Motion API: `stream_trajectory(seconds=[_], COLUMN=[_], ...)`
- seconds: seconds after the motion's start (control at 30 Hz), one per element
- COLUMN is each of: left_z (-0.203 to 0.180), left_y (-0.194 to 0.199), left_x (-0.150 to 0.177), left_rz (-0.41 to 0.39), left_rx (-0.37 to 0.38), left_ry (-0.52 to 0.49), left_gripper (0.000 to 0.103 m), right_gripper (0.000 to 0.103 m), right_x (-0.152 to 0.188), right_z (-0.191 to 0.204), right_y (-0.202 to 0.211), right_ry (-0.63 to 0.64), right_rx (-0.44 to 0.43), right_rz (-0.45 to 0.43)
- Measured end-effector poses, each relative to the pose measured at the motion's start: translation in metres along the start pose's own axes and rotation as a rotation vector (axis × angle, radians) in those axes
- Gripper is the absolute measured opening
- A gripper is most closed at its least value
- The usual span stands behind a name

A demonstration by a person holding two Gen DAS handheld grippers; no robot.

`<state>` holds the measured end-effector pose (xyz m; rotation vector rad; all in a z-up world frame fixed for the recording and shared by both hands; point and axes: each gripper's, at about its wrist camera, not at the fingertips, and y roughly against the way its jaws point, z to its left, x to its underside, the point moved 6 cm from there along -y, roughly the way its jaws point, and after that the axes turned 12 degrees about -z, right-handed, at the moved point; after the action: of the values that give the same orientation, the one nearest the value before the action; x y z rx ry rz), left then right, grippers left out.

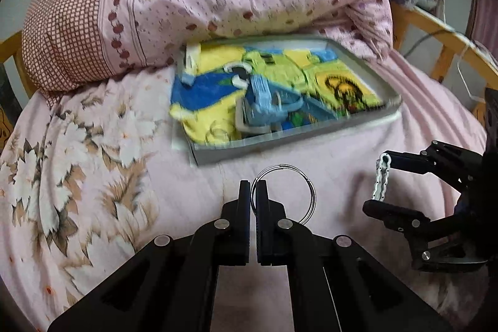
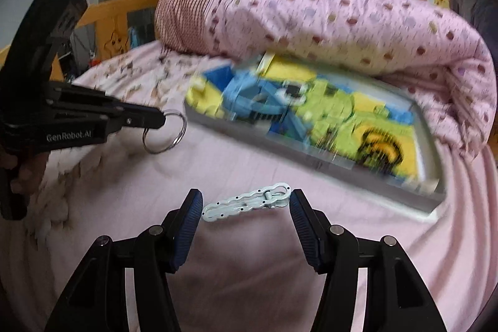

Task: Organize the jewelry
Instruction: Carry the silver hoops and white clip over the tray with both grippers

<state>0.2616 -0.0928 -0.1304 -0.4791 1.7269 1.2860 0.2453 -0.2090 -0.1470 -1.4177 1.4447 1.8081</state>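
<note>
The left gripper (image 1: pixel 252 192) pinches a silver ring (image 1: pixel 284 193) tight above the bed. The right gripper (image 2: pixel 246 203) is wide open around a white clip (image 2: pixel 246 203). Squeeze gently, then carry both to the tray (image 1: pixel 358 119).

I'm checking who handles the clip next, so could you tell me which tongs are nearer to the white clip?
Right. The right tongs are open with the white clip between their fingers. The left tongs, shut on the metal ring, are off to the clip's left.
</note>
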Motion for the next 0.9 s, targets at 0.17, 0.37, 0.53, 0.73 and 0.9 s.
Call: stream_trajectory(seconds=[0.17, 0.37, 0.53, 0.73, 0.9], left_z=[0.011, 0.032, 0.044, 0.051, 0.052], left_y=[-0.008, -0.029, -0.054, -0.064, -0.065], left_x=[-0.031, -0.05, -0.045, -0.033, -0.029], left_rz=[-0.061, -0.066, 0.011, 0.051, 0.064], left_rx=[-0.054, -0.172, -0.244, -0.276, -0.281], left_ry=[0.05, 0.143, 0.203, 0.24, 0.253], left_gripper=[0.001, 0.001, 0.001, 0.001, 0.001], right_gripper=[0.056, 0.056, 0.056, 0.056, 0.056], right_x=[-0.036, -0.056, -0.048, -0.034, -0.028], right_z=[-0.029, -0.065, -0.09, -0.098, -0.094], right_y=[-0.007, -0.022, -0.036, -0.05, -0.055], right_ry=[-0.04, -0.122, -0.235, -0.287, -0.302], right_rx=[0.028, 0.083, 0.126, 0.137, 0.129], right_rz=[-0.058, -0.071, -0.041, -0.006, 0.01])
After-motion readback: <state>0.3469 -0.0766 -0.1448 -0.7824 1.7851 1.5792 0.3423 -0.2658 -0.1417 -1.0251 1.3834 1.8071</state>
